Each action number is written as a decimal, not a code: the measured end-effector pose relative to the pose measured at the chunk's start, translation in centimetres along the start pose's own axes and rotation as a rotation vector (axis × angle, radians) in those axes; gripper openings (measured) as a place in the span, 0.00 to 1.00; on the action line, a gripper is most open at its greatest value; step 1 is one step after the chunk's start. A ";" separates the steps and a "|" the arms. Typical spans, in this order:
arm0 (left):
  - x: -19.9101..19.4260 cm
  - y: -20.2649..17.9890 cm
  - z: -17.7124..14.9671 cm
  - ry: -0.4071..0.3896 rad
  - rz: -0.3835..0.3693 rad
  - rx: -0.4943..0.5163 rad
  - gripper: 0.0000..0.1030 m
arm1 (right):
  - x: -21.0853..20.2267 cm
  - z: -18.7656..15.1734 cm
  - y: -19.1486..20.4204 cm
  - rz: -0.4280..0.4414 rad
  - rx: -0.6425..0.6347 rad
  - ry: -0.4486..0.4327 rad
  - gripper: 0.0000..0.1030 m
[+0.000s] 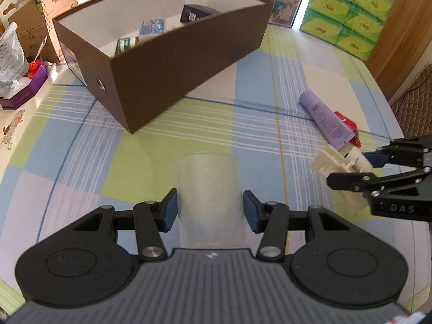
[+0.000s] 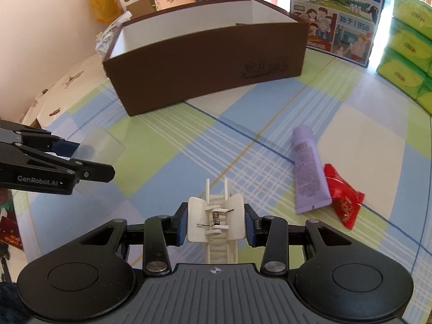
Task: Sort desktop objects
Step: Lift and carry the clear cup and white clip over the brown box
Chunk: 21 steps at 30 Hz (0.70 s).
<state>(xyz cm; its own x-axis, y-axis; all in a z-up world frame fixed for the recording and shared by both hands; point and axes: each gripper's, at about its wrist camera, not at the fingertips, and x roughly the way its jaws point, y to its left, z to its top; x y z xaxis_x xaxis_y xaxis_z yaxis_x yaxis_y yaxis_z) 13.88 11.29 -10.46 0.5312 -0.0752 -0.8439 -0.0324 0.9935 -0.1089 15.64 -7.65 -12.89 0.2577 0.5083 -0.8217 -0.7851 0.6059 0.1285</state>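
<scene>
Left gripper (image 1: 210, 210): blue pads clamped on both sides of clear frosted plastic cup (image 1: 208, 186); cup upright between fingers, above checked tablecloth (image 1: 167, 124).

Right gripper (image 2: 216, 222): pads clenched on white plastic hair claw clip (image 2: 216, 221); clip's toothed end projects forward past fingertips.

Brown cardboard box with white interior (image 1: 172, 62): ahead of both grippers, small packets inside.

Lilac squeeze tube (image 2: 307, 170): flat on cloth, right of clip, touching red foil sachet (image 2: 343, 197).

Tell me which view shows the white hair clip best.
The right wrist view: the hair clip sits centred between the right tongs, with its spring and teeth plain. The left wrist view shows it only small, near the edge, partly hidden by those tongs.
</scene>
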 end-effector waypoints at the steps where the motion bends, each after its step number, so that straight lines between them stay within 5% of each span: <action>1: -0.5 0.1 0.1 -0.009 -0.003 -0.001 0.44 | -0.1 0.2 0.3 0.005 -0.004 -0.006 0.37; 10: -4.1 1.3 2.2 -0.098 -0.021 0.008 0.44 | -1.3 3.5 2.5 0.077 -0.026 -0.062 0.37; 21: -6.3 4.9 8.6 -0.220 -0.043 0.025 0.44 | -2.1 12.2 2.7 0.146 -0.043 -0.179 0.37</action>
<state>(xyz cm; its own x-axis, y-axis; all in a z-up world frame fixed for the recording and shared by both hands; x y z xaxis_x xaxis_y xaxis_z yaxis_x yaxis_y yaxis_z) 17.62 17.33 -1.19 0.7036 -0.1001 -0.7036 0.0141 0.9918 -0.1270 19.82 0.37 -4.04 0.2329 0.6914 -0.6839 -0.8436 0.4935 0.2116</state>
